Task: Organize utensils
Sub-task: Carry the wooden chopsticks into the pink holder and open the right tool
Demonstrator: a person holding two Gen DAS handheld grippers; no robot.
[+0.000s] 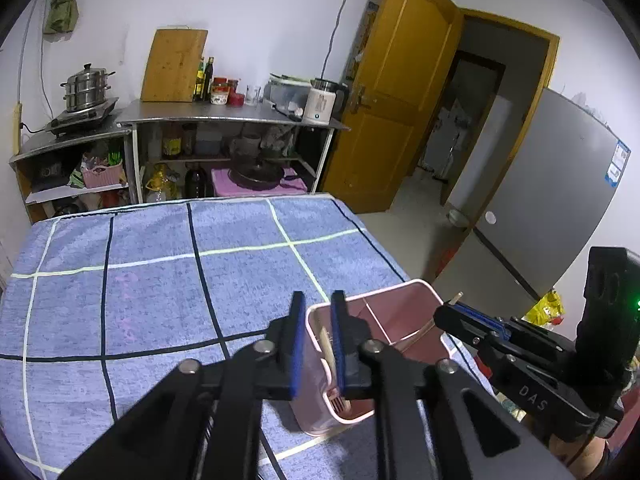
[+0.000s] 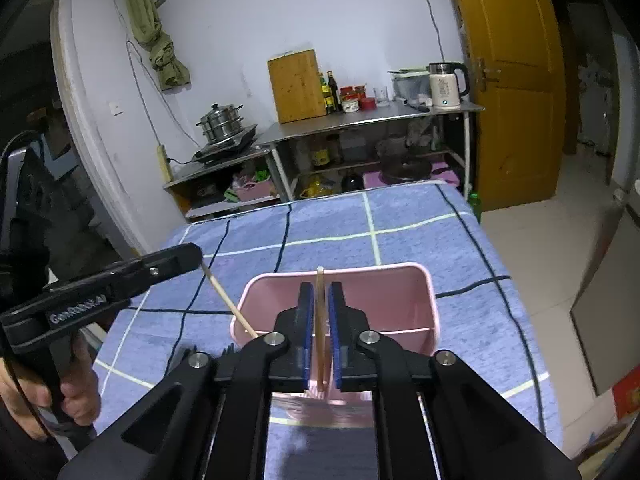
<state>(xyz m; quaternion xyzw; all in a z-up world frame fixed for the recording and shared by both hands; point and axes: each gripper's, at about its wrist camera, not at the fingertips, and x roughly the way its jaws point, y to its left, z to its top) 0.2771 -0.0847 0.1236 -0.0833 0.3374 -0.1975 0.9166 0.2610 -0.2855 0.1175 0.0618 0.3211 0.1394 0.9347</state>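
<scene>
A pink divided utensil bin [image 1: 400, 312] [image 2: 404, 300] stands on the blue checked cloth [image 1: 140, 280], near its right edge. My left gripper [image 1: 318, 294] hangs over the bin's left end. A wooden chopstick [image 1: 327, 346] stands between its blue pads, leaning by the right pad, with a gap on the other side. In the right wrist view this chopstick [image 2: 230, 300] slants from the left gripper [image 2: 196, 254] down into the bin. My right gripper [image 2: 320, 284] is above the bin with another chopstick [image 2: 320, 320] upright between its pads, a gap on each side. The right gripper [image 1: 444, 310] shows beside the bin's right end.
Behind the table are steel shelves [image 1: 224, 116] with a steamer pot [image 1: 86, 88], a cutting board [image 1: 174, 66], bottles and a kettle [image 1: 320, 102]. A yellow door [image 1: 400, 92] stands open at the right. A hand [image 2: 76, 396] holds the left gripper's handle.
</scene>
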